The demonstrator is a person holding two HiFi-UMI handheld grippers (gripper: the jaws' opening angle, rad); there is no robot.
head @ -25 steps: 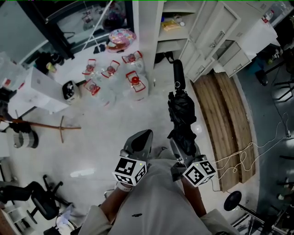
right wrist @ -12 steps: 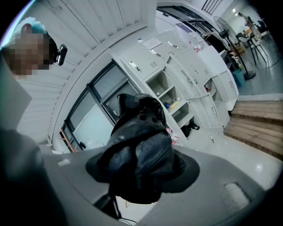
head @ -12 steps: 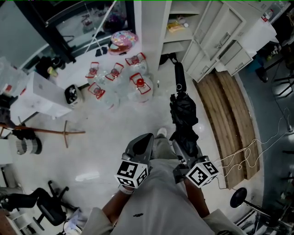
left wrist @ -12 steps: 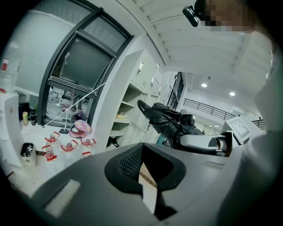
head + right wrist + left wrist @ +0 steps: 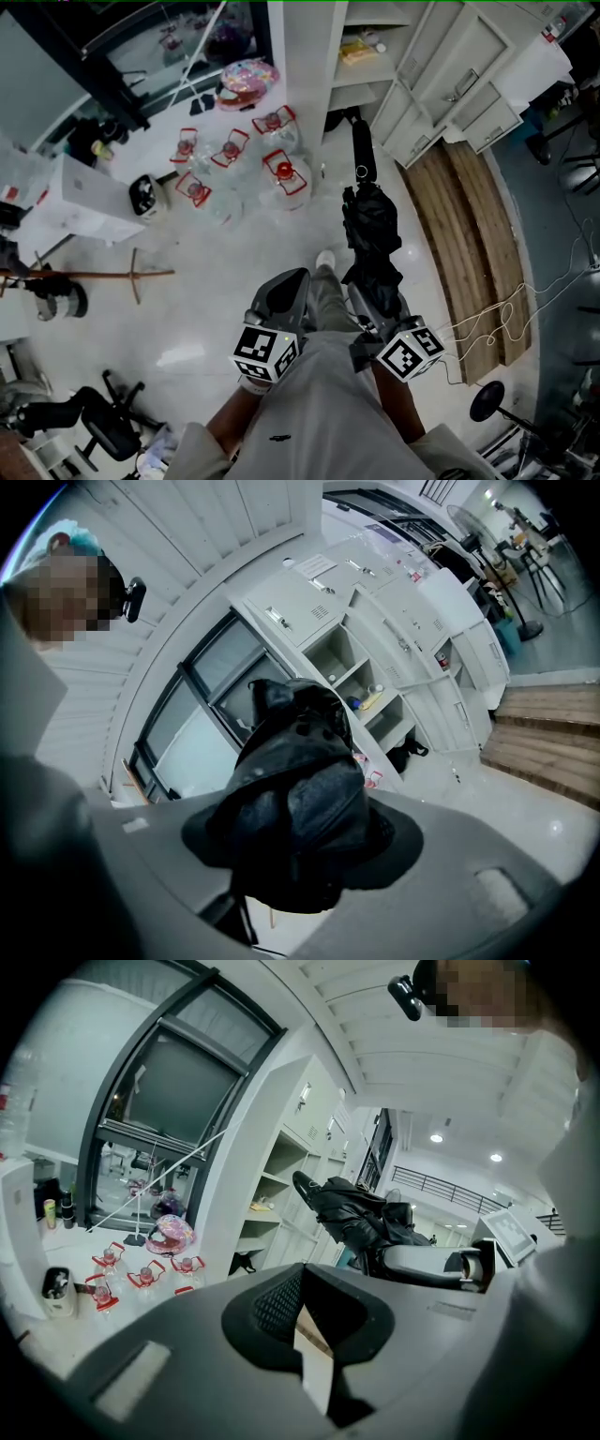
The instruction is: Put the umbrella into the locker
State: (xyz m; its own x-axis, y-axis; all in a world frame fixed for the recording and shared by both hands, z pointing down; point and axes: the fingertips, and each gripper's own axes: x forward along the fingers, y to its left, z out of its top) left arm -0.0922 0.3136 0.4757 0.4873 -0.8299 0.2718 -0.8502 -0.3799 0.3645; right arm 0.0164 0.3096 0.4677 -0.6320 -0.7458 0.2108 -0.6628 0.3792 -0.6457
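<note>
Umbrella (image 5: 372, 223), just one, held by right gripper (image 5: 374, 300).

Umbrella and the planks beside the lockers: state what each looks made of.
Umbrella: black fabric canopy, probably nylon or polyester, matte with a slight sheen; it bunches in soft creased folds. Its handle looks like smooth black plastic or rubber. Planks: wood or wood-look laminate, brown with lengthwise grain streaks; which one, I cannot tell.
</note>
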